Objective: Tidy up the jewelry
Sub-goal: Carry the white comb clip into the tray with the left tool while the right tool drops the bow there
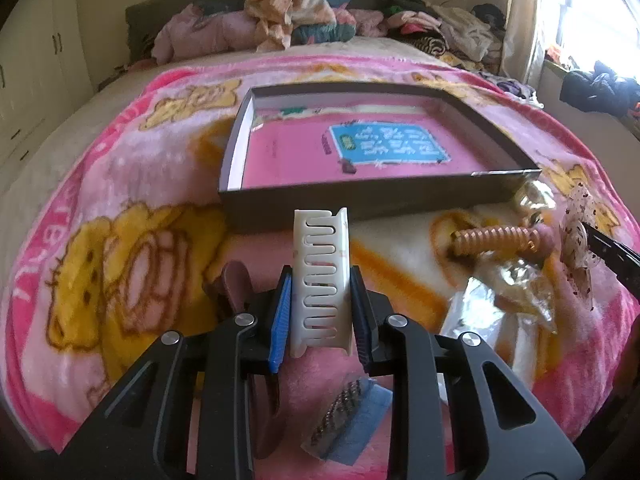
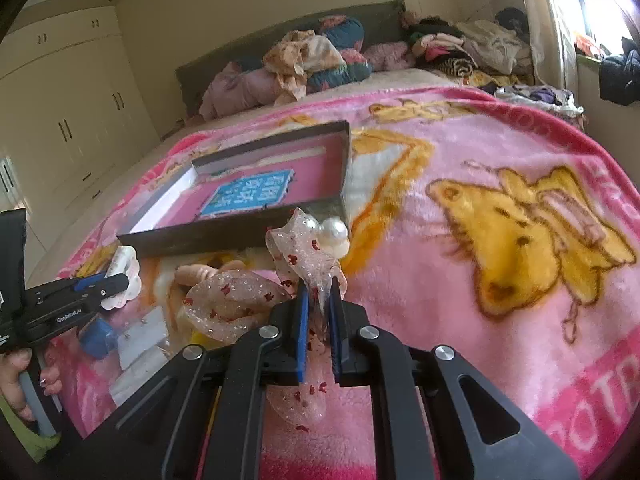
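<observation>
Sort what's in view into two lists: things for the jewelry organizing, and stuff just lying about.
For the job:
- white hair claw, clamped in the left gripper
- sheer glitter bow, clamped in the right gripper
- open box
- coiled tan hair clip

Lying about:
- pink blanket
- clothes pile
- wardrobe

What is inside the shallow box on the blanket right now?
The box shows a pink floor with a blue label and a pale strip along its far wall. No hair accessory is visible inside. The near wall hides the closest strip of floor.
</observation>
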